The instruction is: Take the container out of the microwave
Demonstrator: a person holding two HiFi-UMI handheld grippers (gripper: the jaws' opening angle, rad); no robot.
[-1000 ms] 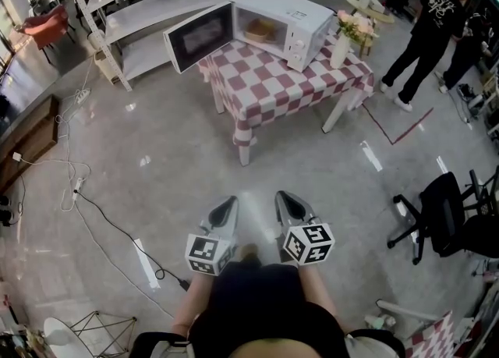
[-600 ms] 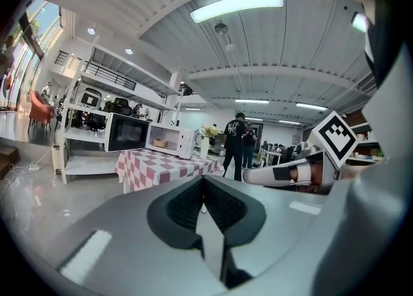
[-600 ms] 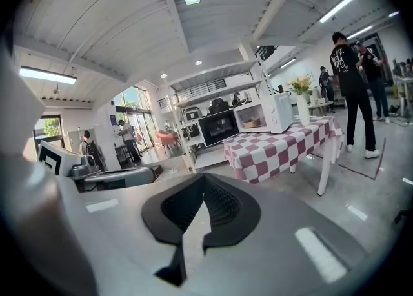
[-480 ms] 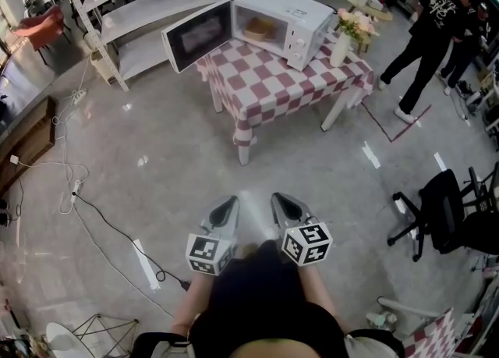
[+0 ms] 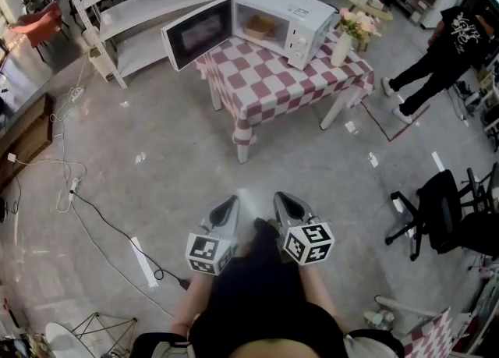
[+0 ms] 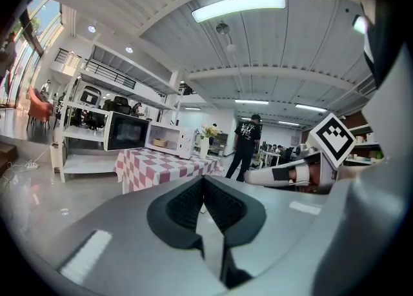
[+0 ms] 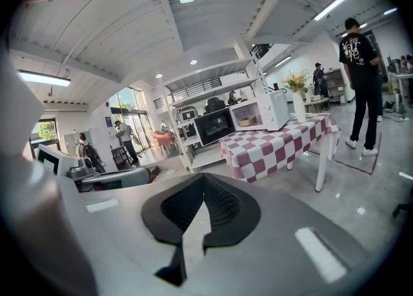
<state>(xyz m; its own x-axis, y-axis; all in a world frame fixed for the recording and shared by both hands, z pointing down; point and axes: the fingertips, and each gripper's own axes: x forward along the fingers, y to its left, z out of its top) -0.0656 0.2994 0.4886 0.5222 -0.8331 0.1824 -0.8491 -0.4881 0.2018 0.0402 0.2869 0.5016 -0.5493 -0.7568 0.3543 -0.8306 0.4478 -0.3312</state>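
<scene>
the container [image 5: 260, 29] sits inside the microwave [image 5: 300, 17], whose door [image 5: 199, 35] hangs open to the left, on the checked desk [image 5: 273, 83], well ahead across the floor; what it holds i cannot tell. the left tool [image 5: 224, 210] and right tool [image 5: 285, 207] are both pinched together and empty, close to the body; the right one seems better lined up with the opening

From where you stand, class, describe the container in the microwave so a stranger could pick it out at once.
Find the table with the red-and-white checked cloth; a white microwave stands on it, door swung open. The container is the low tan dish inside the cavity, the only thing in there, unlike the flower vase outside beside the microwave.
</scene>
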